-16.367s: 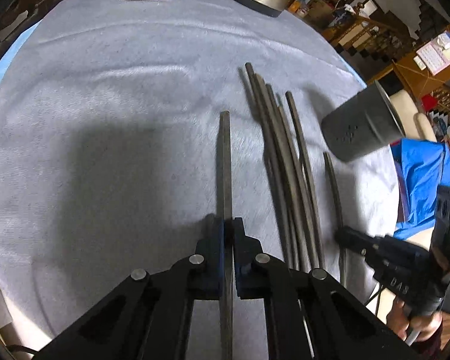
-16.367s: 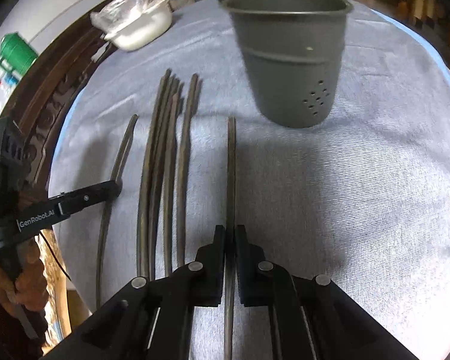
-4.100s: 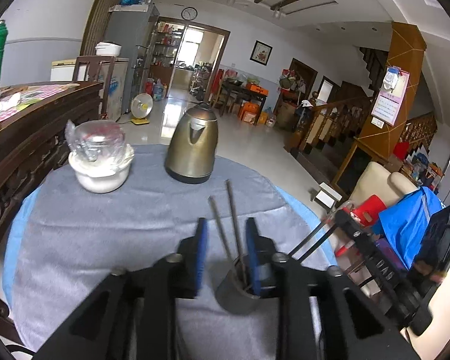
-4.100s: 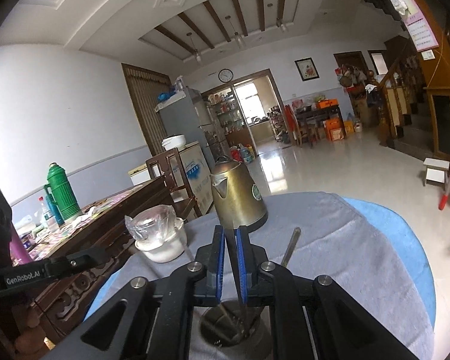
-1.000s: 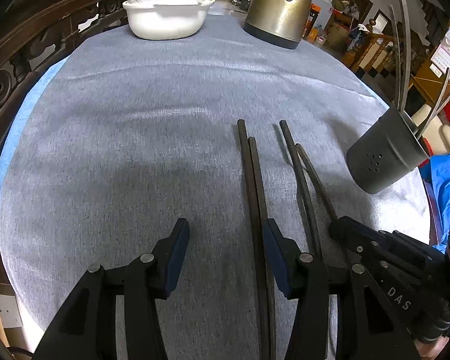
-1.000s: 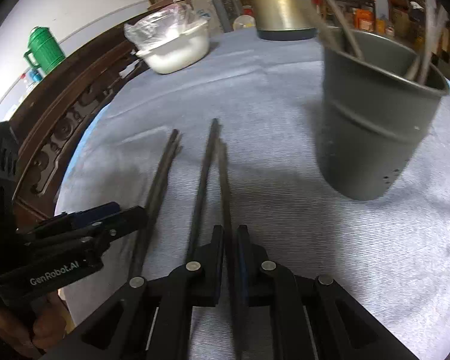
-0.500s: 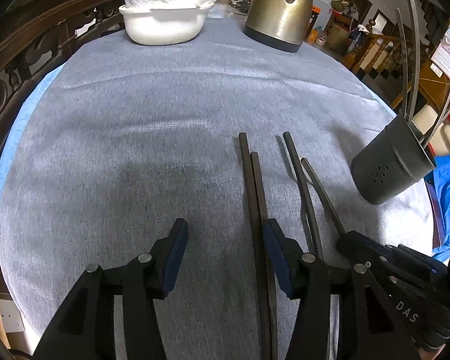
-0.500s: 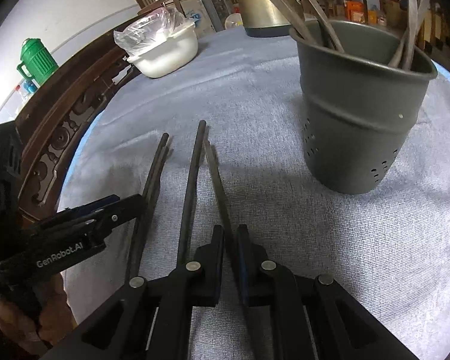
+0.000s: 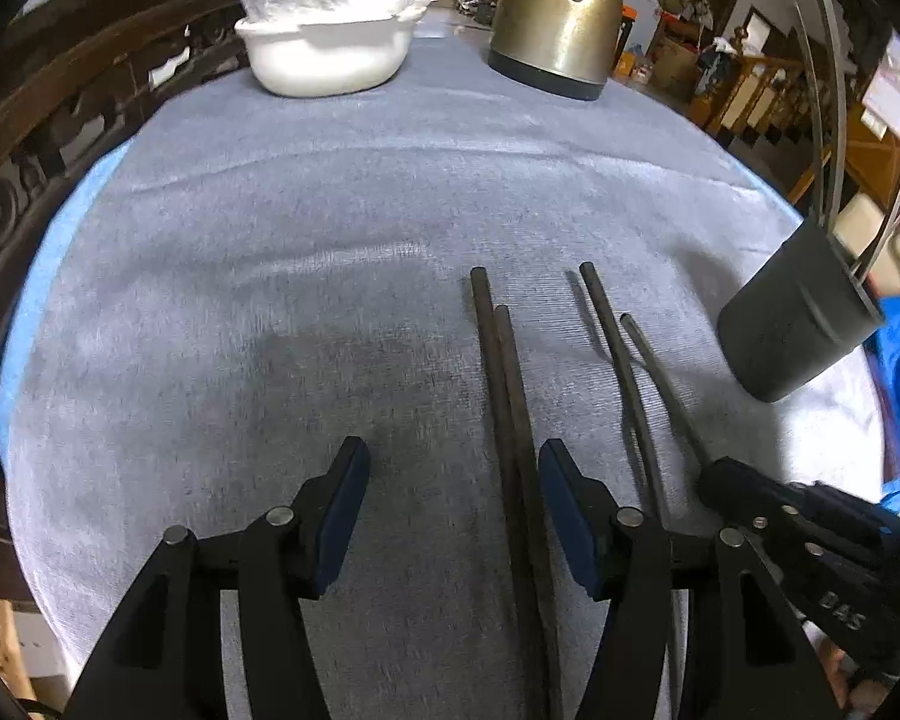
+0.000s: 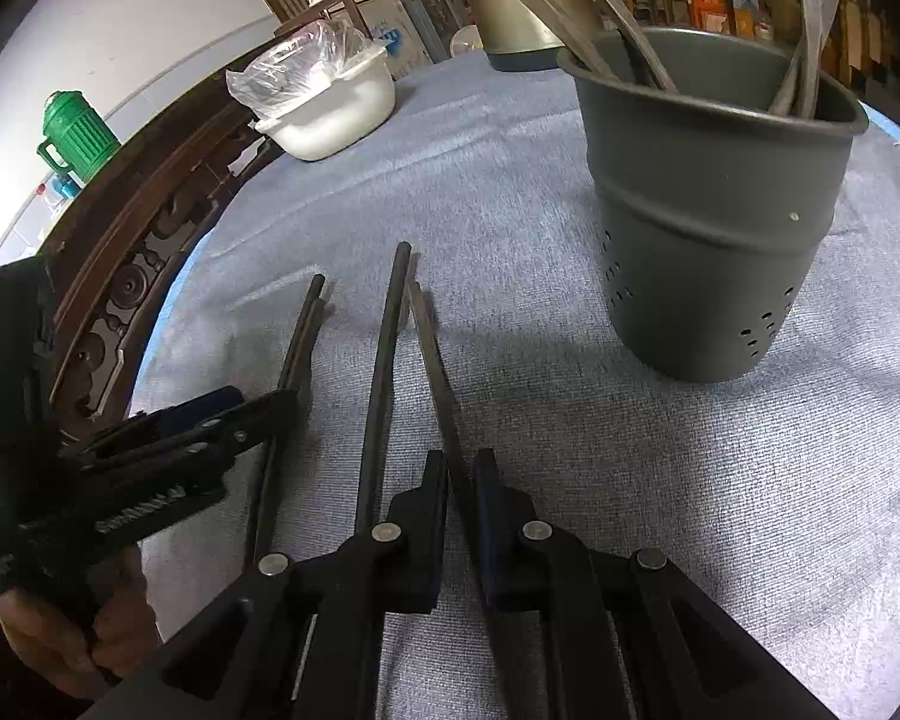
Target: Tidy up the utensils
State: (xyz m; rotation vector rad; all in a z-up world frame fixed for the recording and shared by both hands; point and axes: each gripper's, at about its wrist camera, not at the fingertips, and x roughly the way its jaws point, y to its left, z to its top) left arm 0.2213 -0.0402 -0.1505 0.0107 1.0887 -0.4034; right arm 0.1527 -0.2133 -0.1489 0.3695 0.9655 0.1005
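Several dark chopsticks lie on the grey cloth. In the left wrist view a pair of chopsticks (image 9: pixel 501 372) lies between the jaws of my open left gripper (image 9: pixel 453 495), close to its right finger. Two more chopsticks (image 9: pixel 621 360) lie to the right. My right gripper (image 10: pixel 461 468) is shut on one chopstick (image 10: pixel 435 354), lifted slightly off the cloth; another chopstick (image 10: pixel 384 360) lies beside it. The grey utensil holder (image 10: pixel 720 228) stands upright at the right and holds several chopsticks; it also shows in the left wrist view (image 9: pixel 792 330). The left gripper also shows in the right wrist view (image 10: pixel 252 408).
A white bowl covered in plastic (image 9: pixel 330 42) and a brass kettle (image 9: pixel 558 18) stand at the far side of the round table (image 9: pixel 270 210). A carved wooden chair back (image 10: pixel 132 264) runs along the left edge. A green thermos (image 10: pixel 78 132) stands beyond it.
My right gripper has raised the front of its chopstick and drawn nearer the holder. My left gripper has moved slightly forward over the pair, still open.
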